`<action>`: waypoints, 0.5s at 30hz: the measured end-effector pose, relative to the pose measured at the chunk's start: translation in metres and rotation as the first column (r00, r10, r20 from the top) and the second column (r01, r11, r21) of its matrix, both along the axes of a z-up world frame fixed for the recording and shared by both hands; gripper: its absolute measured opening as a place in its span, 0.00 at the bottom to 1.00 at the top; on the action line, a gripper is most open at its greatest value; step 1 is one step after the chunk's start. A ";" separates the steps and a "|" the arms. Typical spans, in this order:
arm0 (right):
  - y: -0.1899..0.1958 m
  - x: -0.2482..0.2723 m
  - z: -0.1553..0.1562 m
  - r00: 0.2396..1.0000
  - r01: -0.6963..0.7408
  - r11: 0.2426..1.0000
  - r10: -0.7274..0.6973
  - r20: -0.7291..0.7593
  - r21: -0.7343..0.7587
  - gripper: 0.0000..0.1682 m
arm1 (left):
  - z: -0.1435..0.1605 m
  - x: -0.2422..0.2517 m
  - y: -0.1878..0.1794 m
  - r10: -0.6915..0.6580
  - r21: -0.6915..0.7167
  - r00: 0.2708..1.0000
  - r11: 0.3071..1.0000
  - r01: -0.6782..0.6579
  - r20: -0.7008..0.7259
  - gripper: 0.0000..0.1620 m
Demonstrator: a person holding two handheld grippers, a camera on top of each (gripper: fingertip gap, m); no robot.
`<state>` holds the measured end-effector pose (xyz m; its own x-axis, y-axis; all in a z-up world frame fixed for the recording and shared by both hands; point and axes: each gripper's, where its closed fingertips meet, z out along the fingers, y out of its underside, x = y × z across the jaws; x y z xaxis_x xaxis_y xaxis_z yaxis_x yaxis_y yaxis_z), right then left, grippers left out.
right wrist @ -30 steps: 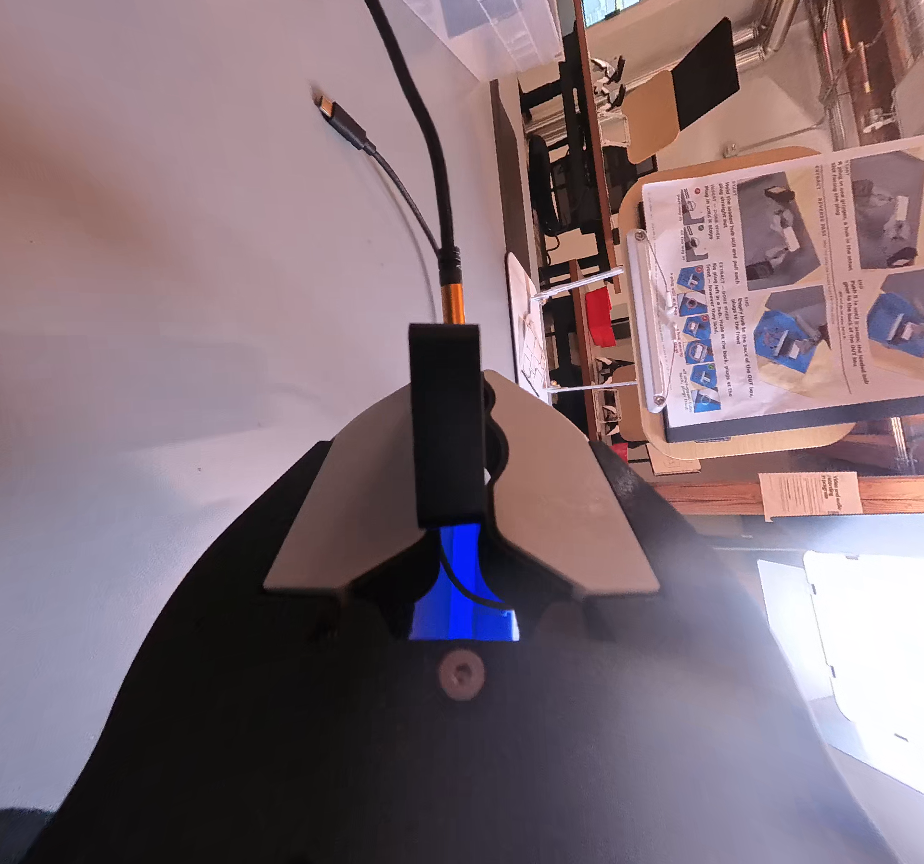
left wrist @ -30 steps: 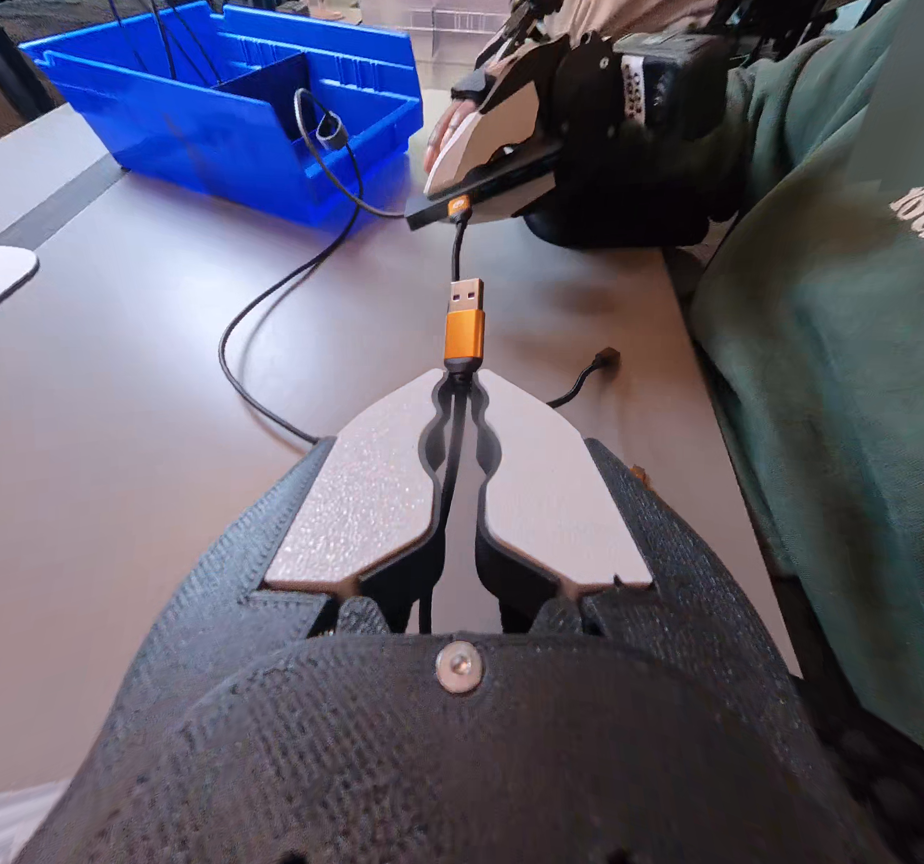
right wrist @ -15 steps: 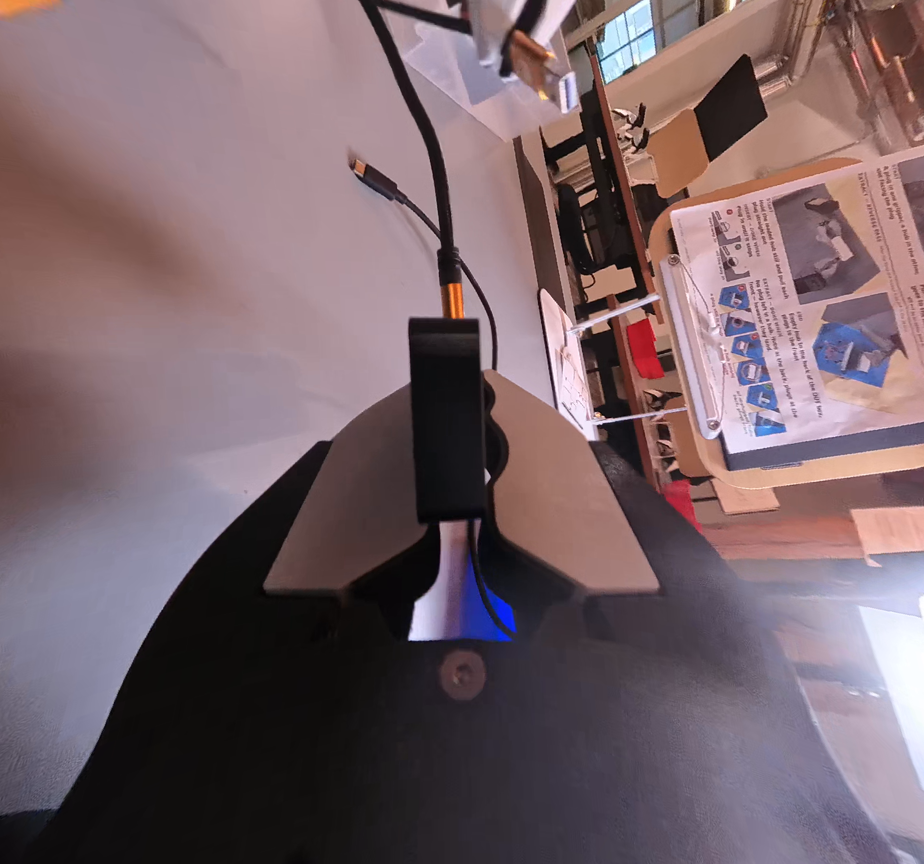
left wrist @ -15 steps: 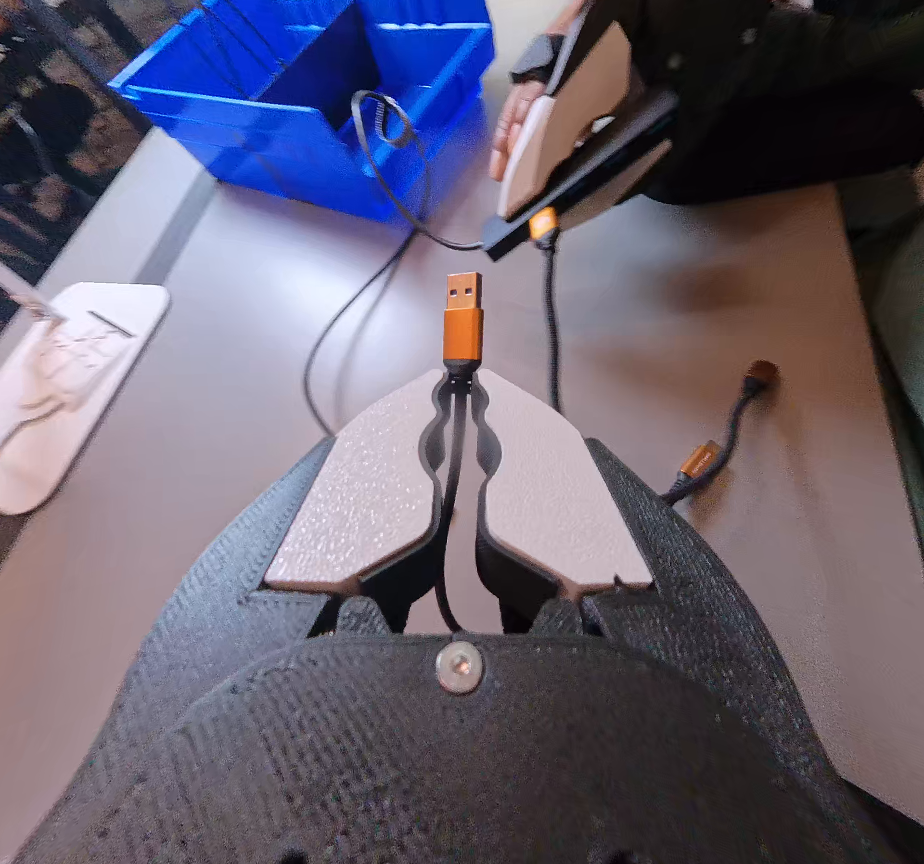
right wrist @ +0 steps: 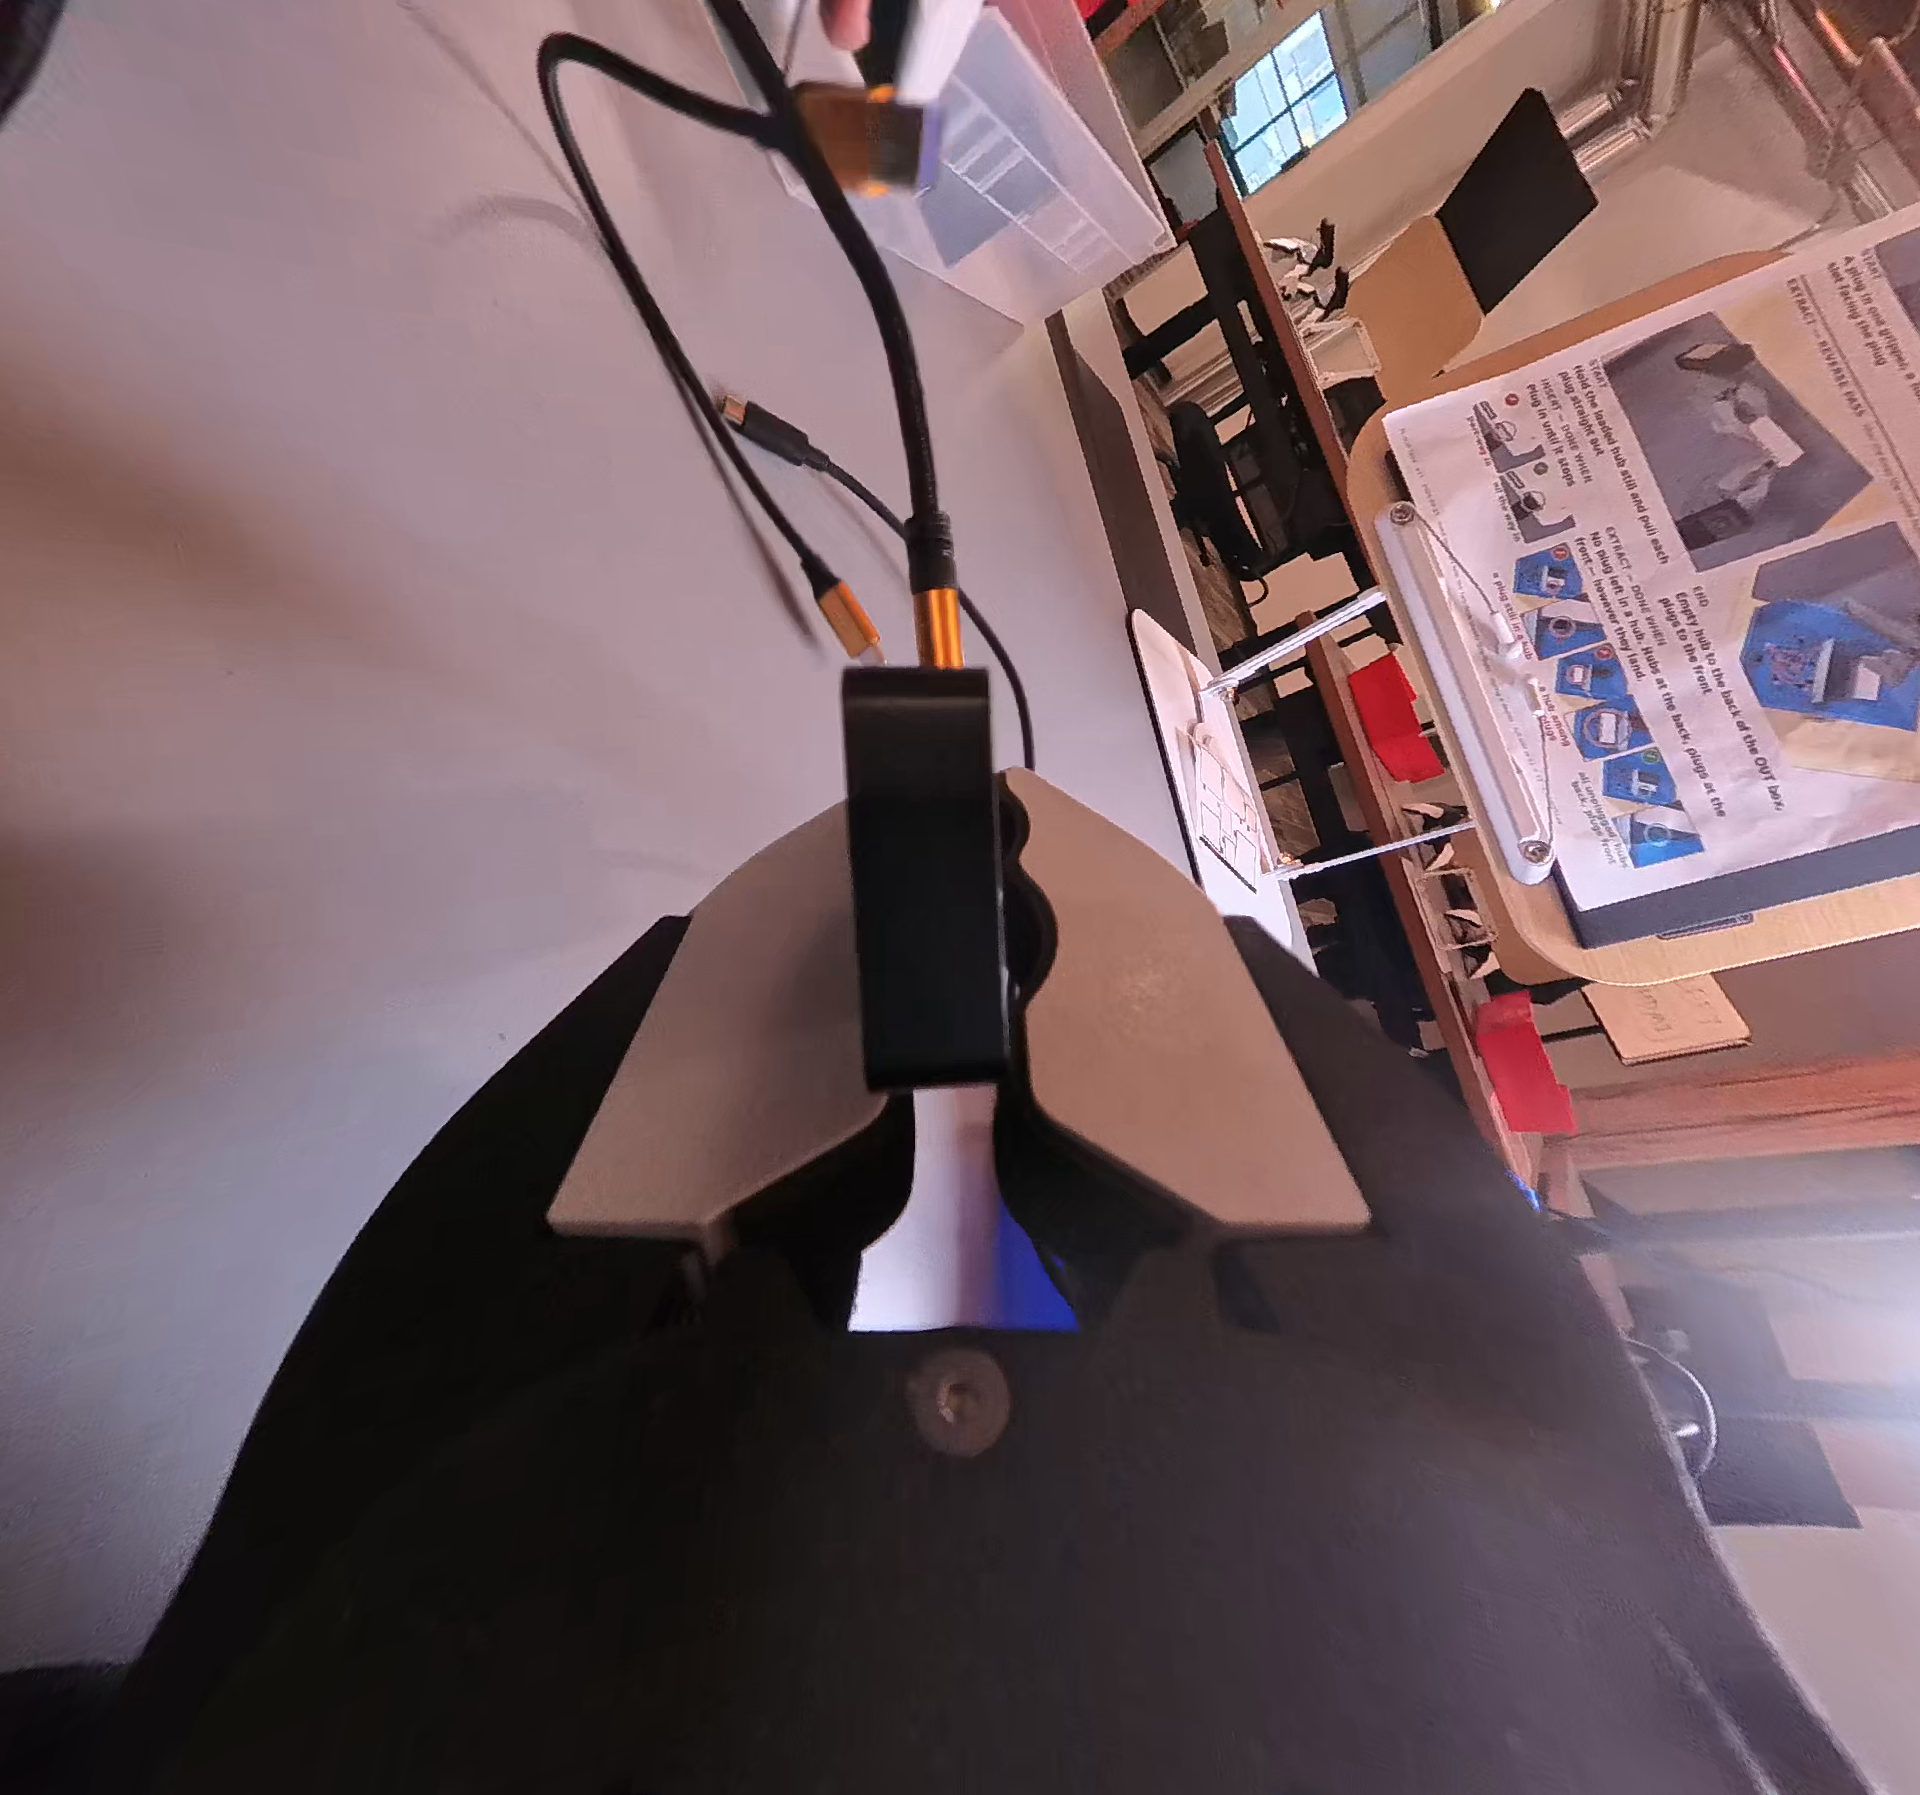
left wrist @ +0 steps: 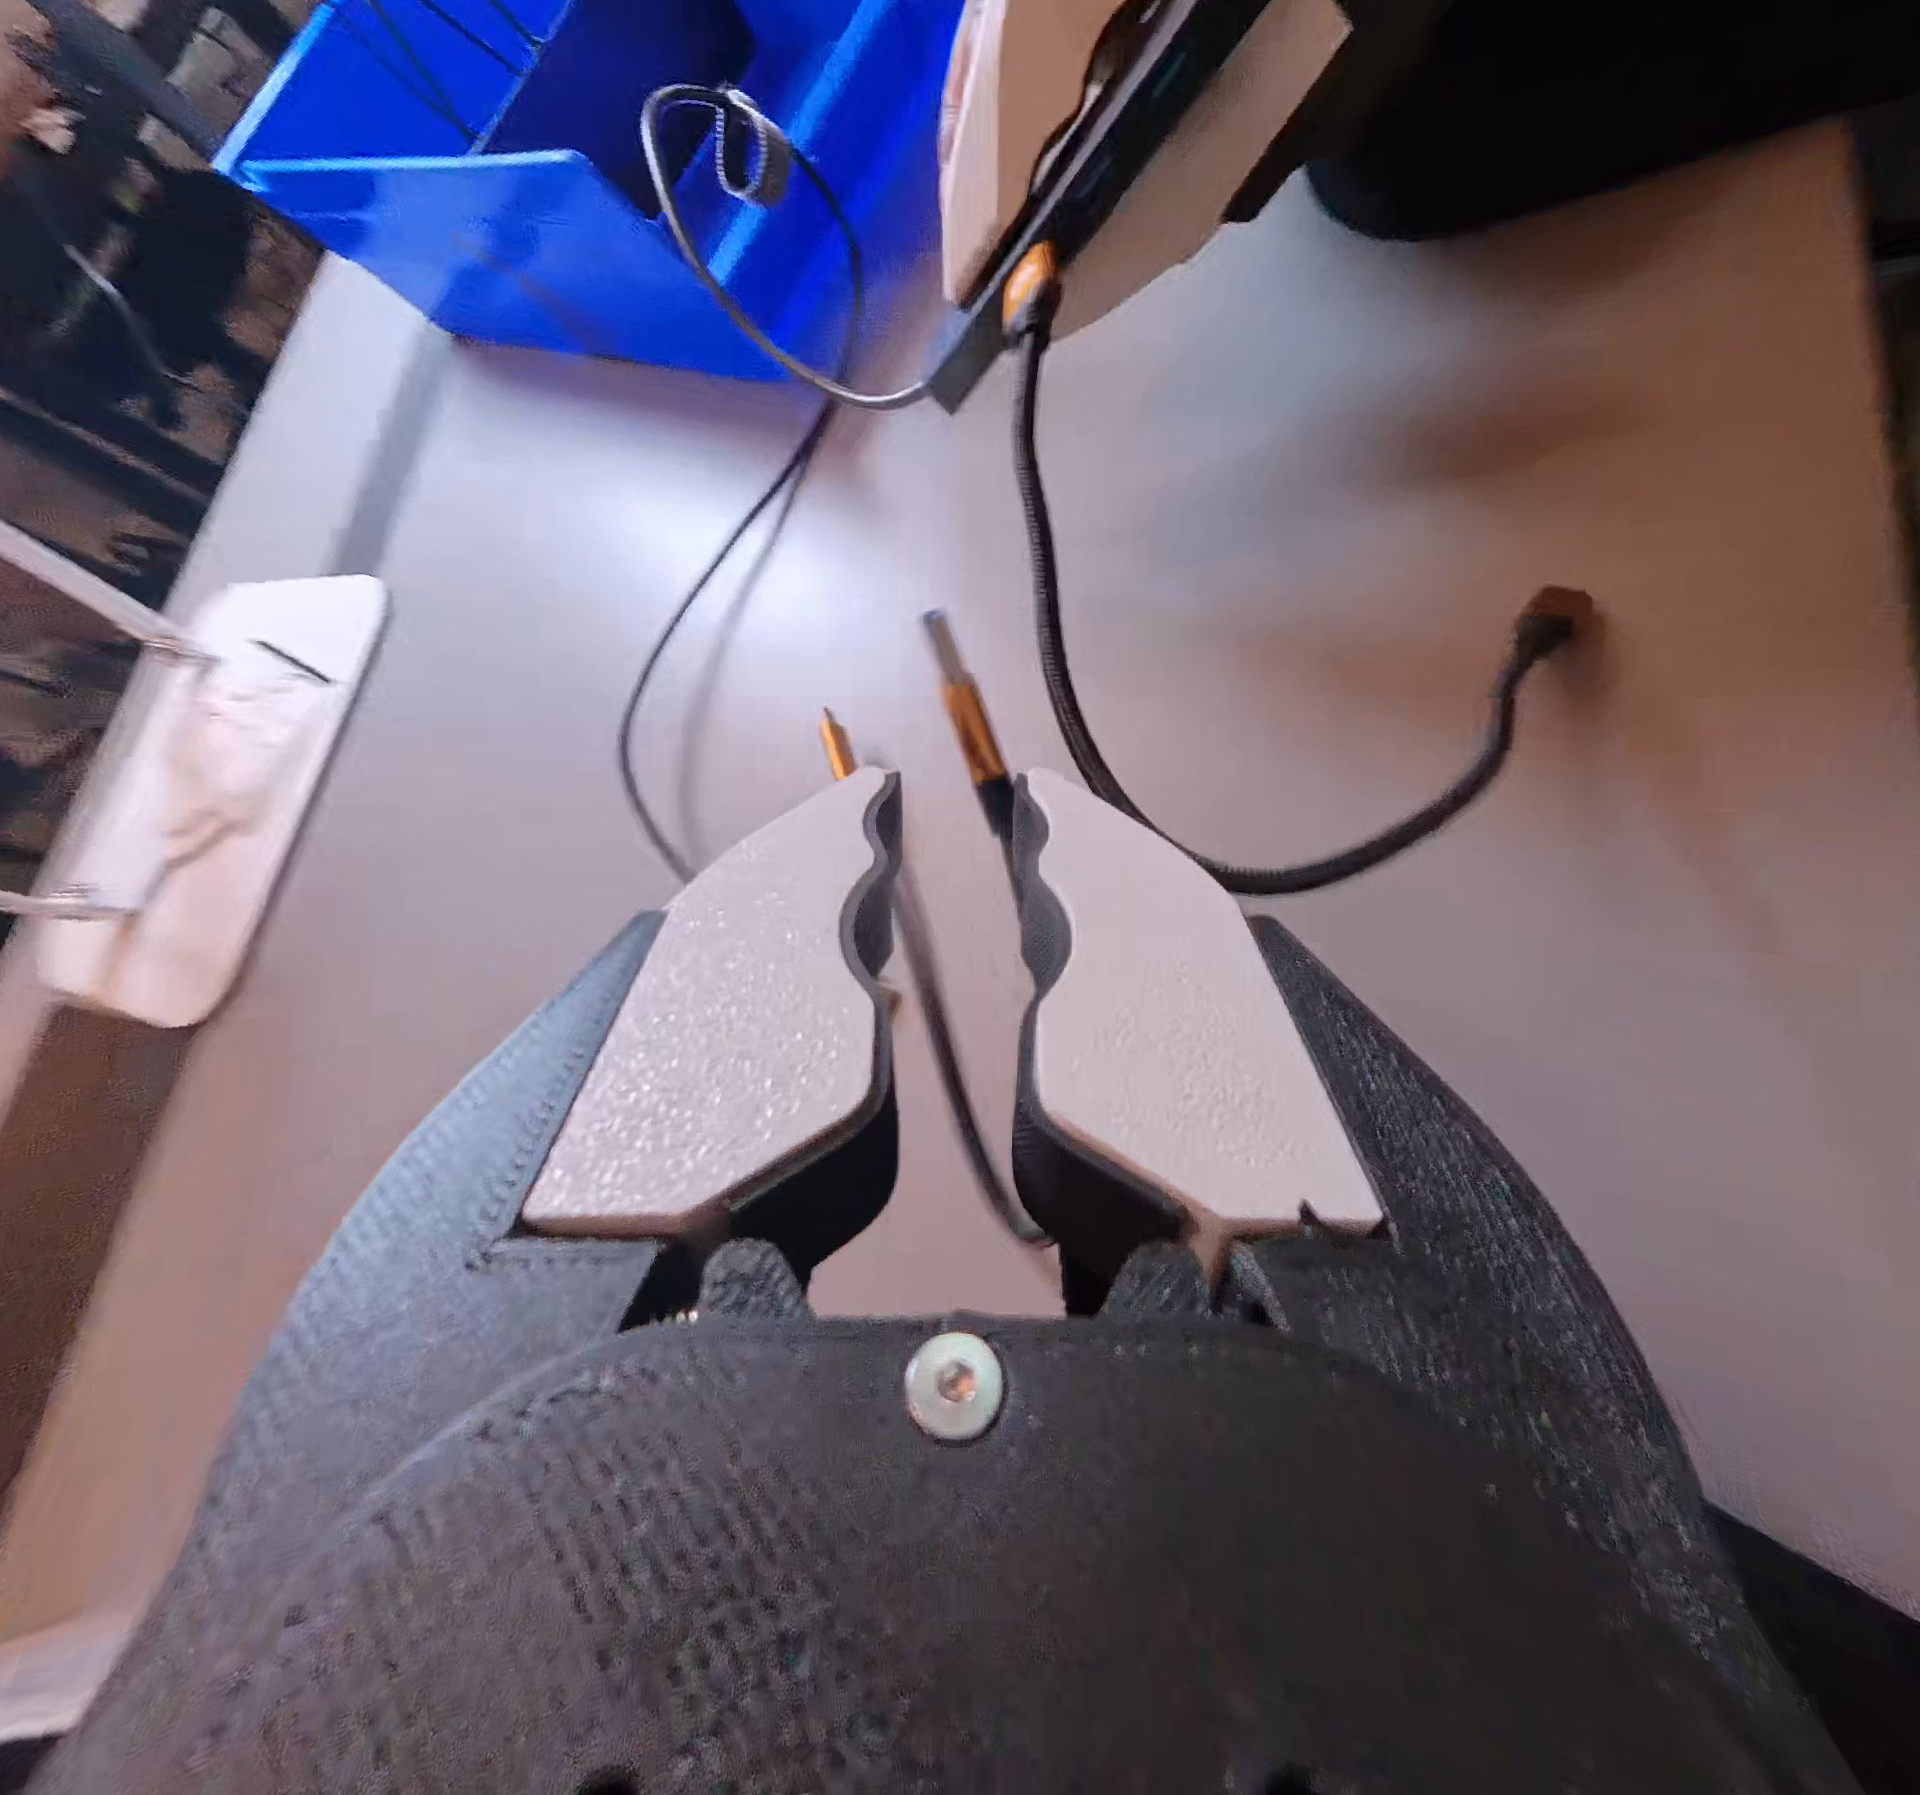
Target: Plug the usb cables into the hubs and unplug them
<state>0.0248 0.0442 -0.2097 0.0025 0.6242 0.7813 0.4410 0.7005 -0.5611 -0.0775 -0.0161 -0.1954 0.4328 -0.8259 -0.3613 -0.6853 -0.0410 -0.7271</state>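
Observation:
My left gripper (left wrist: 956, 784) is open. The orange USB-A plug (left wrist: 961, 696) sits tilted at the tip of its right finger, and the plug's thin cable runs back through the gap. A small orange plug (left wrist: 834, 743) pokes out by the left finger. My right gripper (right wrist: 925, 800) is shut on a black hub (right wrist: 925, 872), held on edge above the table. An orange plug (right wrist: 935, 623) with a braided cable sits in the hub's end. In the left wrist view the hub (left wrist: 1039, 218) and right gripper (left wrist: 1091, 83) are at the top.
A blue bin (left wrist: 582, 135) holding cables stands at the far left of the table. The braided cable's loose end (left wrist: 1553, 613) lies to the right. A clear container (right wrist: 1039, 187), a USB-C plug (right wrist: 758, 420) and a white stand base (left wrist: 208, 789) are nearby. Some 12 cm of space lies between my two pairs of fingers.
My left gripper has opened and let go of the orange USB-A plug, which now tilts between the fingertips. The left gripper has moved closer to the hub.

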 end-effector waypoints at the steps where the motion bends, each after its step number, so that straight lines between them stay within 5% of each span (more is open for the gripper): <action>1: 0.000 0.000 -0.001 1.000 -0.002 1.000 0.002 0.004 -0.001 0.08 | -0.001 0.001 -0.004 -0.010 -0.030 0.999 0.999 0.012 0.045 0.13; 6: -0.001 0.000 -0.002 1.000 -0.011 1.000 0.011 0.011 -0.005 0.08 | 0.004 -0.009 -0.015 -0.011 -0.194 0.972 0.979 0.058 0.236 0.14; 15: 0.003 0.005 0.008 0.999 0.004 1.000 -0.004 -0.034 -0.023 0.08 | -0.073 0.018 -0.042 -0.181 -0.365 0.976 0.906 0.213 0.121 0.11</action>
